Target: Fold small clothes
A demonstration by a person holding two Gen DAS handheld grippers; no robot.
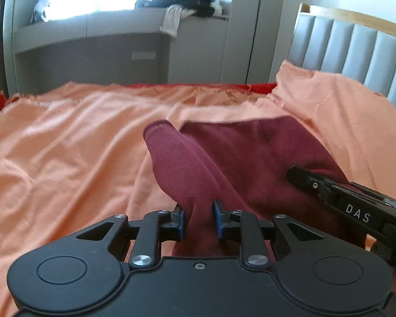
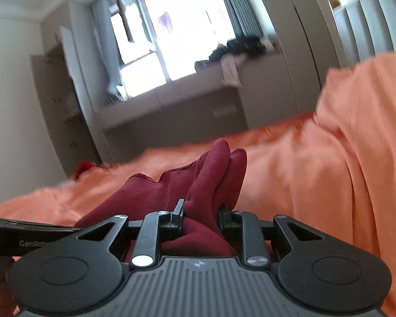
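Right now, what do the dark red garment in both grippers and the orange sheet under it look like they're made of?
Dark red garment: looks like a soft matte knit, probably cotton; fine ribbed texture and a stitched hem show where the left gripper and right gripper pinch it.
Orange sheet: thin smooth woven cloth with a slight sheen, creased softly; the fibre can't be told.

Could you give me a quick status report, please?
Left gripper and right gripper each shut on maroon garment. Garment partly lifted off orange sheet. Nothing obstructing.
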